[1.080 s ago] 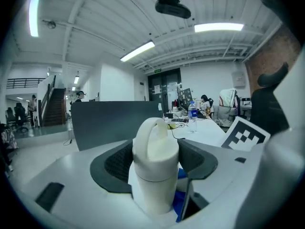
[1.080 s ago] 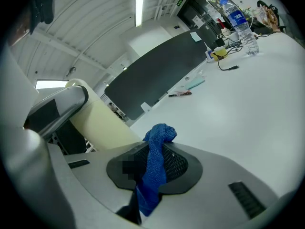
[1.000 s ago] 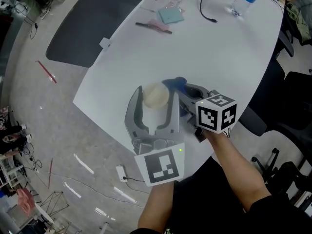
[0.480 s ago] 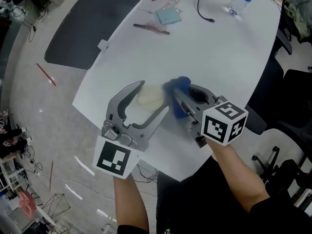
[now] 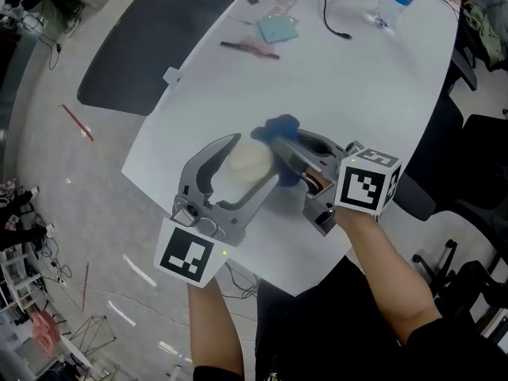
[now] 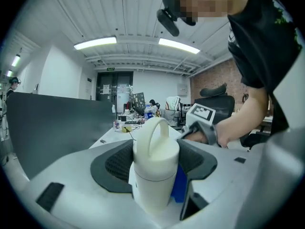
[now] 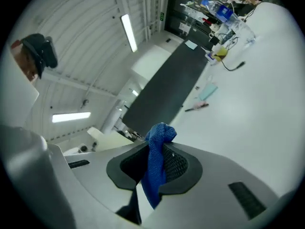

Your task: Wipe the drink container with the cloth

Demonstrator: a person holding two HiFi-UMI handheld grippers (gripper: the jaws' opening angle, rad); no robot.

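Drink container (image 6: 155, 163) clamped in left tool (image 5: 251, 162); right tool (image 5: 280, 155) grips blue cloth (image 7: 155, 173) touching its side.

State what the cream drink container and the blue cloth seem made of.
Cream drink container: smooth, matte, even-coloured shell, likely plastic or coated metal. Blue cloth: soft fabric, perhaps microfibre, by its fine knit texture and limp folds.

Matt cream container (image 6: 155, 175), woven blue cloth (image 7: 156, 168)
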